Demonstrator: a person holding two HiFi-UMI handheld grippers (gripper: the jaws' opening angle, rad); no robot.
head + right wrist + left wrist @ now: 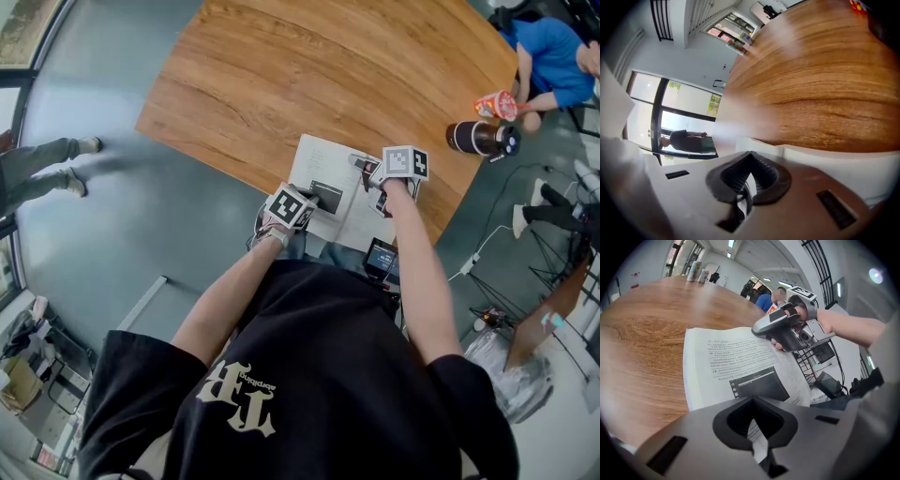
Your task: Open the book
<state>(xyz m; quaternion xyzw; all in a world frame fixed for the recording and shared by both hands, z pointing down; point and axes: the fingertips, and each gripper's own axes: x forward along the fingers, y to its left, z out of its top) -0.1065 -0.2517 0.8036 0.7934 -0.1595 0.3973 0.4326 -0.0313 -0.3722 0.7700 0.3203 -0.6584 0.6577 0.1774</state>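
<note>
An open book lies on the wooden table near its front edge, showing a page of print with a dark picture. My left gripper rests at the lower edge of the book; its jaws are shut with a strip of printed page between them. My right gripper is over the right-hand pages and shows in the left gripper view above the page. In the right gripper view its jaws are shut with a thin white sheet between them, and white pages spread just beyond.
A dark cylinder flask and a red cup stand at the table's right edge by a seated person in blue. A small screen device sits below the table edge. Another person's legs stand at far left. Cans stand on the far table end.
</note>
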